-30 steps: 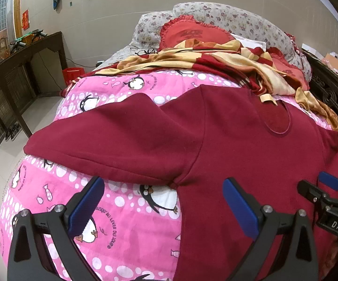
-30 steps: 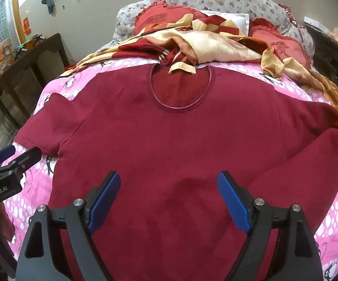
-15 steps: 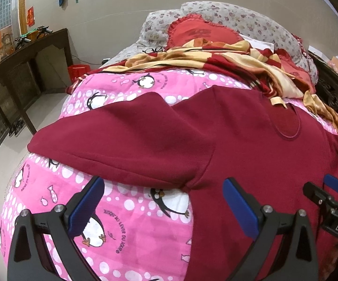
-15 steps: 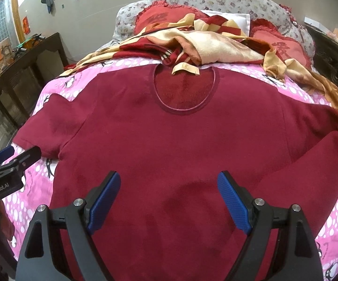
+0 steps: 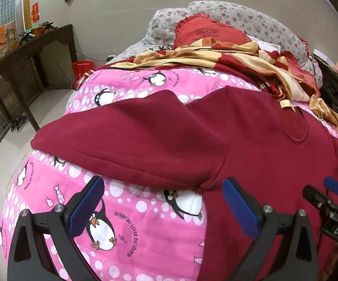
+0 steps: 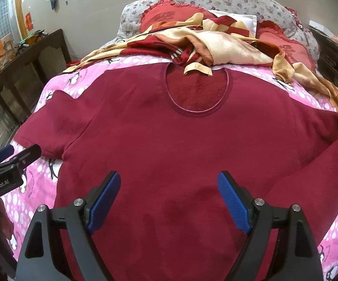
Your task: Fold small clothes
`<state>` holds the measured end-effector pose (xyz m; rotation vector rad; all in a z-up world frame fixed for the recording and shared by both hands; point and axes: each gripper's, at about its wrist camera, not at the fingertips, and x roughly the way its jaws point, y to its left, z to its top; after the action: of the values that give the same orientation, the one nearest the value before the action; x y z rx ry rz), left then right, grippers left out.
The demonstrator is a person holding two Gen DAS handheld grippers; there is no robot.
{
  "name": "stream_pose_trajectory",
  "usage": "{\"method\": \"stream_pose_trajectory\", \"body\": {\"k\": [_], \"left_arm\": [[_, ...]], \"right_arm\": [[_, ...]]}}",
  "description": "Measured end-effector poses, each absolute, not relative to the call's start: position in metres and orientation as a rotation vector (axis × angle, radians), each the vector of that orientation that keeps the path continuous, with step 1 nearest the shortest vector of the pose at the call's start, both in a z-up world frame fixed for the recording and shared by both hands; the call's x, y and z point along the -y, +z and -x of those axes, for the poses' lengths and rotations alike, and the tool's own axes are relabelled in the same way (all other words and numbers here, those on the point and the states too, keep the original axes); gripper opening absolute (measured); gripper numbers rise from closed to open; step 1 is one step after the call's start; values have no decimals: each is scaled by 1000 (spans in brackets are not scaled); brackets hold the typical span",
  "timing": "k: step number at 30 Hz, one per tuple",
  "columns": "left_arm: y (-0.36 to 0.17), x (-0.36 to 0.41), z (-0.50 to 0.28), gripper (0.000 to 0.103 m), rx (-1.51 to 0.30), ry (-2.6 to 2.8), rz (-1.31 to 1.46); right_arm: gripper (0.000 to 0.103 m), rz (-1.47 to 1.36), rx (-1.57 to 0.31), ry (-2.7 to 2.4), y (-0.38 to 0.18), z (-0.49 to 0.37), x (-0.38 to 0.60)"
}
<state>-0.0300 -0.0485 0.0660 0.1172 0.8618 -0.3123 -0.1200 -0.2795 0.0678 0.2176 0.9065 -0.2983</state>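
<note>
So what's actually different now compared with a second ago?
Very little. The left gripper has drifted towards its own left and a bit forward, so more of the pink penguin quilt shows between its fingers. Nothing was grabbed or released. The right gripper still hovers open over the dark red sweater, which lies flat with its sleeves spread as before.

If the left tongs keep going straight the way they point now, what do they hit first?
Probably the dark red fleece top's spread sleeve, lying on the pink penguin-print quilt. The open left tongs aim at its lower edge; depth is unclear.
</note>
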Motion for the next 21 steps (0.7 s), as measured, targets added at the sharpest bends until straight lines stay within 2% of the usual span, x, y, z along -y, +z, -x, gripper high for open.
{"method": "stream_pose_trajectory", "body": {"k": [12,21], "left_arm": [[66,48,30,103,-860,-318,-117],[74,76,44,103,-846,-380,-145]], "right_arm": [[103,-235,-908,-324,66,122,285],[103,-240,-917,-397,64,136,304]]}}
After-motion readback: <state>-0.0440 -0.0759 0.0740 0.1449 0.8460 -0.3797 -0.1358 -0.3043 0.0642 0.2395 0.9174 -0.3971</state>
